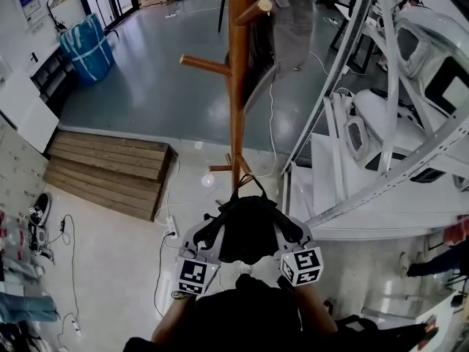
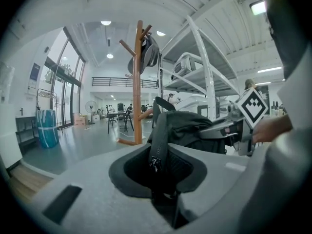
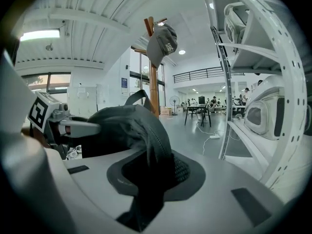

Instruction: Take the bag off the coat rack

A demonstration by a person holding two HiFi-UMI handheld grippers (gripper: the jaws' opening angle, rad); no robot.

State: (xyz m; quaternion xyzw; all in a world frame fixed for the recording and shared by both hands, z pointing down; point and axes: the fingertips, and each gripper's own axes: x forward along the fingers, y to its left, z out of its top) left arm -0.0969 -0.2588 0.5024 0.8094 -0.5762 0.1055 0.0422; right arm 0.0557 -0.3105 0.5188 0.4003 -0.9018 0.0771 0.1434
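Note:
A black bag (image 1: 248, 229) hangs between my two grippers, just in front of the foot of the wooden coat rack (image 1: 236, 86) and clear of its pegs. My left gripper (image 1: 210, 233) is shut on the bag's zippered strap (image 2: 158, 145), which runs down between its jaws. My right gripper (image 1: 290, 232) is shut on a fold of the bag's fabric (image 3: 146, 145). In the left gripper view the bag (image 2: 190, 128) bulges to the right, with the right gripper (image 2: 234, 130) beyond it. A grey cap (image 3: 162, 42) still hangs high on the rack (image 3: 153, 89).
A white metal shelf frame (image 1: 344, 72) with white shells stands close on the right. Wooden steps (image 1: 110, 171) lie at the left, and a blue wrapped drum (image 1: 86, 48) stands farther back. Cables (image 1: 168, 229) trail on the floor near the rack's base. A person's foot (image 1: 429, 264) shows at the right edge.

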